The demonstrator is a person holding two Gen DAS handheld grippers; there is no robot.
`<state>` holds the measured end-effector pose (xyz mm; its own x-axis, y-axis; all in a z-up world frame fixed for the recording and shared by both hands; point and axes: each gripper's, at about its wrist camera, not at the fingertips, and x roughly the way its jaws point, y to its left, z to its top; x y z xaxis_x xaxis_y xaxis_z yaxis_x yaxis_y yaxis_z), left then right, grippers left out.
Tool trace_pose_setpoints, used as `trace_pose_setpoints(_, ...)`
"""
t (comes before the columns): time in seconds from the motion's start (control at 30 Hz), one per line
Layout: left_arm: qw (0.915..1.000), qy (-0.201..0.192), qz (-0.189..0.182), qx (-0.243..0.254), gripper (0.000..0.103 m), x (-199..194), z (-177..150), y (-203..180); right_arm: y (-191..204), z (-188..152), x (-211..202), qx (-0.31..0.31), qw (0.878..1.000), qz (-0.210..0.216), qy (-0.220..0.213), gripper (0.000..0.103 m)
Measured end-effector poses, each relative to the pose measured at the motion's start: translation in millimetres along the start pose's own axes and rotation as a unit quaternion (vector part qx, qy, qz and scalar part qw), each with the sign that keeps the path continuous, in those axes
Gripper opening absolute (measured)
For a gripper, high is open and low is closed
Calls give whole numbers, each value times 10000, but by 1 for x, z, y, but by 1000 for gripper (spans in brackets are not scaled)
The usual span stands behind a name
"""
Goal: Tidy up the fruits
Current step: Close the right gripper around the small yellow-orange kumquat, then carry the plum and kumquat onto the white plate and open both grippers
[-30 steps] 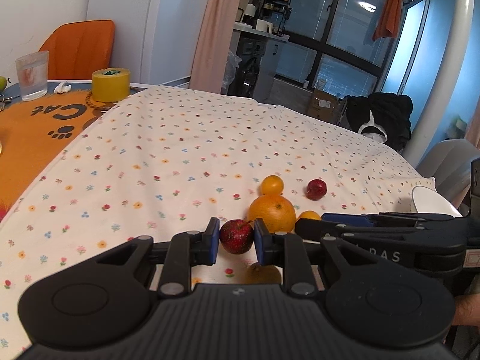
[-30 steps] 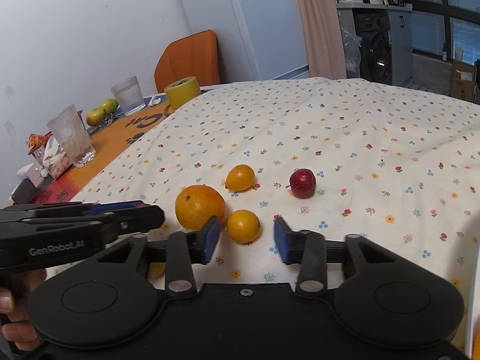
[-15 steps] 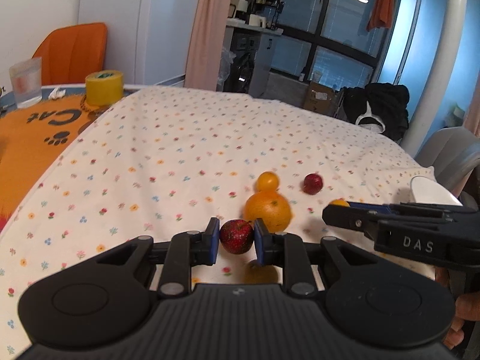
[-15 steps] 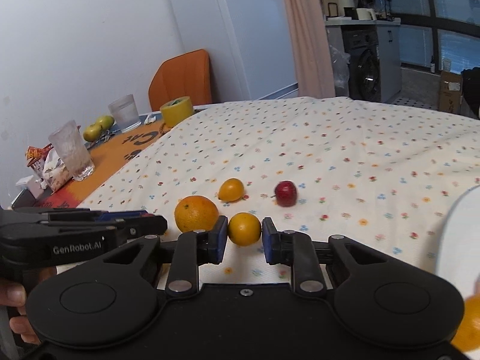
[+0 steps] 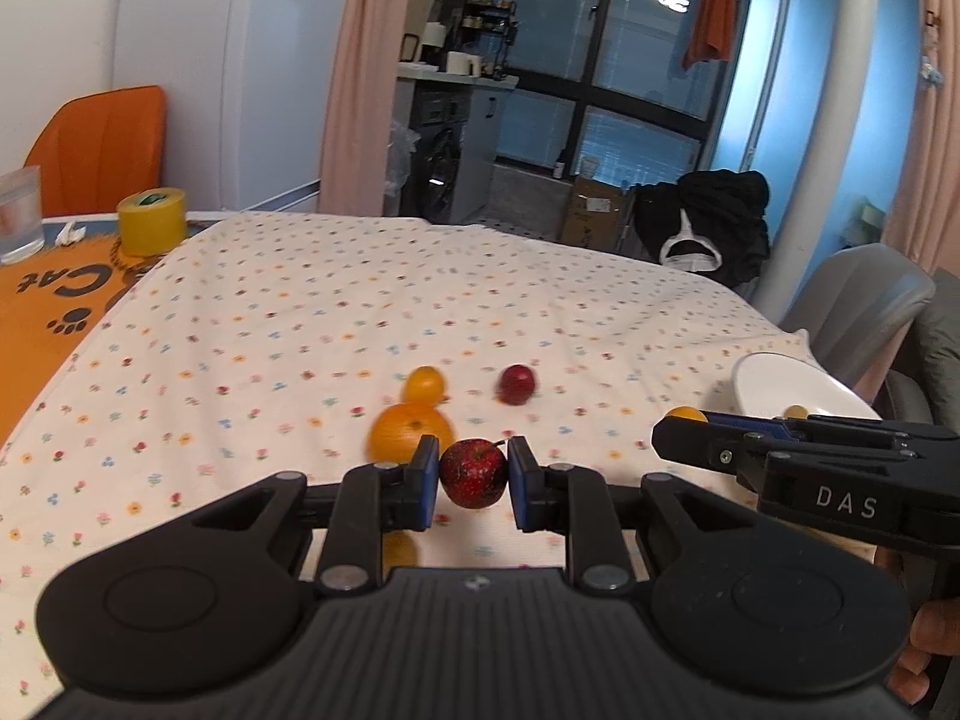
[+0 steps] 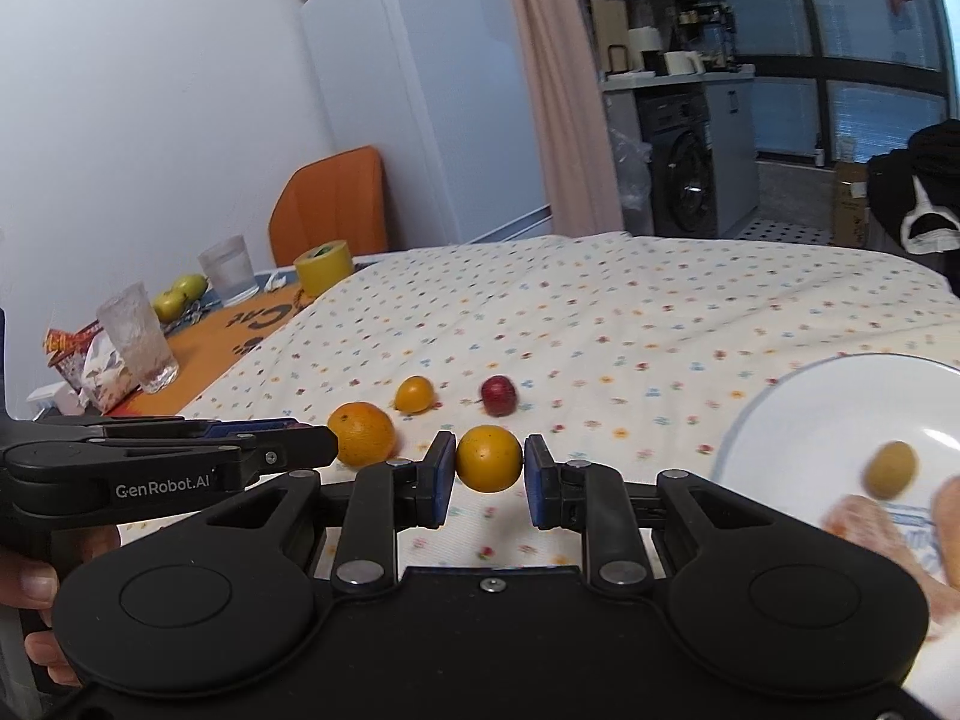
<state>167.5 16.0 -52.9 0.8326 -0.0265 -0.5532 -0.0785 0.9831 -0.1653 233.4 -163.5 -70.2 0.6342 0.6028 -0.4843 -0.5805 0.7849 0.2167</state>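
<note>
While both tools carry fruit clear of the floral cloth (image 5: 336,324), the left gripper (image 5: 471,474) is clamped on a red apple (image 5: 473,473), its blue pads (image 5: 427,474) pinching the sides, and the right gripper (image 6: 487,461) is clamped on a small orange (image 6: 489,459). Both appear bound for the white plate (image 6: 798,408), smooth and shallow, holding an olive-coloured fruit (image 6: 891,469). A large dimpled orange (image 6: 361,433), an oval yellow fruit (image 6: 415,393) and a second red fruit (image 6: 499,395) lie on the cloth.

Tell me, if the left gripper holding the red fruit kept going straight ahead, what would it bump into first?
Probably the large orange just beyond the left gripper and slightly left; the red fruit it carries might brush it, though depth is unclear.
</note>
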Motion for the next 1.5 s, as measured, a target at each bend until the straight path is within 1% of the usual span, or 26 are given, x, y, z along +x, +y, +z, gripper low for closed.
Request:
trace_pose_setpoints(0.7, 9974, -165, -566, 419, 22, -13, -1, -80, -54, -17, -83, 308, 9967, -625, -409, 23)
trace_pose_setpoints(1.0, 9953, -169, -696, 646, 22, -12, -2, -115, -81, -27, -112, 467, 9939, -822, -561, 23)
trace_pose_setpoints(1.1, 9938, -193, -728, 812, 22, -14, -2, -128, -92, -31, -122, 492, 9927, -921, -608, 23)
trace_pose_setpoints(1.3, 9918, -155, -834, 955, 22, -7, -2, -148, -115, -40, -131, 664, 9902, -1069, -607, 23)
trace_pose_setpoints(1.5, 9901, -3, -970, 1017, 22, 10, -5, -163, -127, -47, -130, 780, 9890, -1103, -605, 23)
